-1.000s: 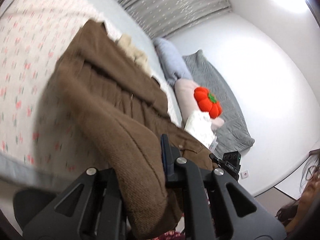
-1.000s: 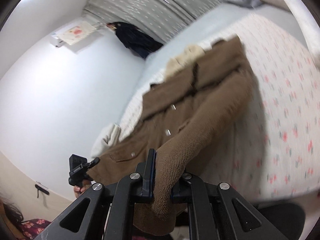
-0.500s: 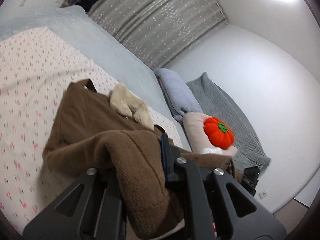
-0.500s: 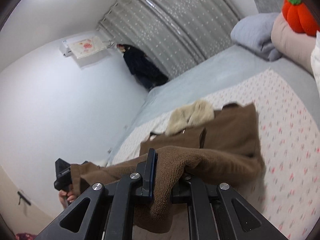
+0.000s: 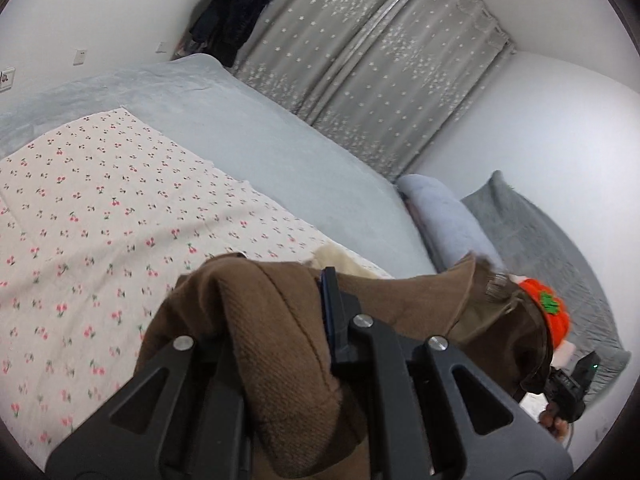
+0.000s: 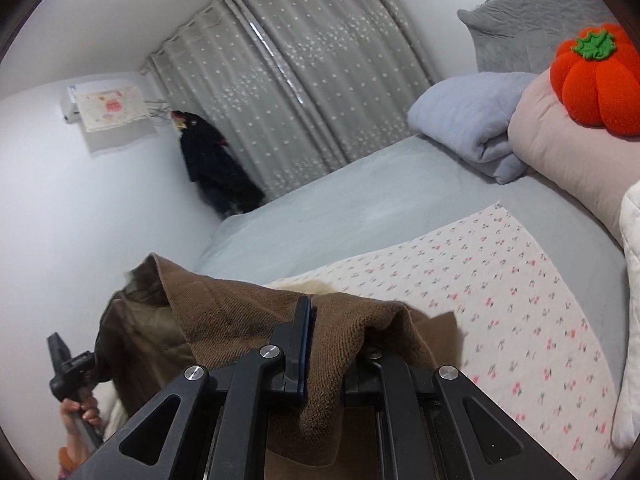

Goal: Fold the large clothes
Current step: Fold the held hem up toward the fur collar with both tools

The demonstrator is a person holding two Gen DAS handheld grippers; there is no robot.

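The brown coat point(image 5: 288, 344) hangs bunched between both grippers, above the cherry-print sheet point(image 5: 100, 216) lying ahead of them. The left gripper point(image 5: 276, 320) and right gripper point(image 6: 336, 340) each clamp a fold of it. Beyond the right gripper sit pillows point(image 6: 472, 120) and an orange pumpkin point(image 6: 596, 84).

White walls point(image 6: 100, 208), grey star-dotted curtain point(image 6: 304, 92), bed point(image 5: 304, 168) with grey sheet, cherry-print cloth point(image 5: 100, 216).

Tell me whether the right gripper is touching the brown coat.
Touching. The right wrist view shows the right gripper shut on a fold of the brown coat, cloth bunched between its fingers.
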